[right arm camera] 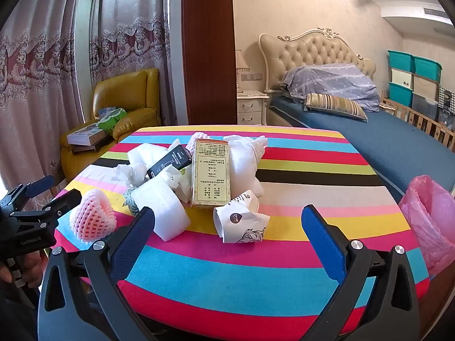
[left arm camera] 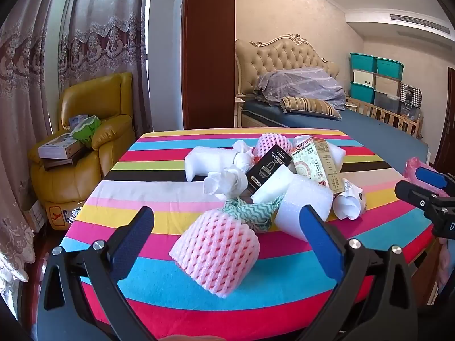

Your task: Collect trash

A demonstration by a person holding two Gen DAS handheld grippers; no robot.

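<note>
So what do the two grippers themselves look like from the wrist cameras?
Both match: the left gripper and right gripper have black angular frames with silver screws and blue textured pads. White lettering, partly legible, marks the left gripper's black body in the right wrist view.

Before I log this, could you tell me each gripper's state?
Left gripper: open, holding nothing.
Right gripper: open, holding nothing.
</note>
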